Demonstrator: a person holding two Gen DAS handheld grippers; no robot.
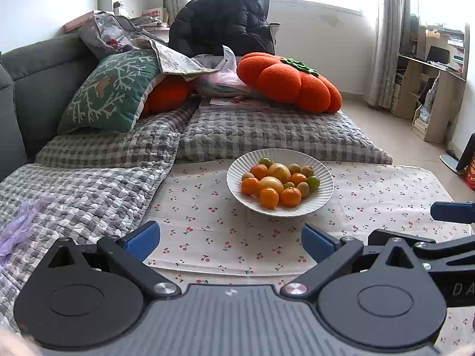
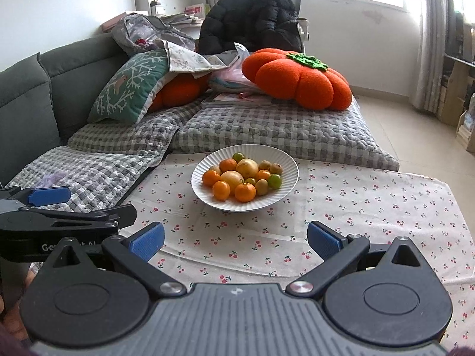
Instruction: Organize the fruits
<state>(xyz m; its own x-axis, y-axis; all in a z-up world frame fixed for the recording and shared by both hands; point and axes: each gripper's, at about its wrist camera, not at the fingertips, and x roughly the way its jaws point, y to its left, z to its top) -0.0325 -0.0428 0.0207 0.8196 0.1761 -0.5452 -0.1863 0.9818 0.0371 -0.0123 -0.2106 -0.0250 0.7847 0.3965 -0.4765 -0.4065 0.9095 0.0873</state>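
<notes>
A white ribbed bowl (image 1: 320,198) (image 2: 285,163) stands on a cherry-print cloth (image 1: 207,207) (image 2: 356,207). It holds several oranges (image 1: 269,198) (image 2: 245,192), two yellow lemons (image 1: 279,172) (image 2: 247,167), green limes (image 1: 313,182) (image 2: 275,181) and small brownish kiwis (image 1: 303,189) (image 2: 261,186). My left gripper (image 1: 231,241) hangs open over the cloth, short of the bowl, with nothing between its blue pads. My right gripper (image 2: 236,241) is open too, at about the same distance from the bowl. Each gripper shows at the edge of the other's view.
A grey sofa (image 1: 44,80) with a checked quilt (image 1: 252,130) lies behind and to the left. On it are a green cushion (image 1: 112,95), an orange pumpkin-shaped cushion (image 1: 291,83) (image 2: 299,77) and piled fabric. A dark jacket (image 1: 225,14) hangs behind. Shelves (image 1: 430,74) stand right.
</notes>
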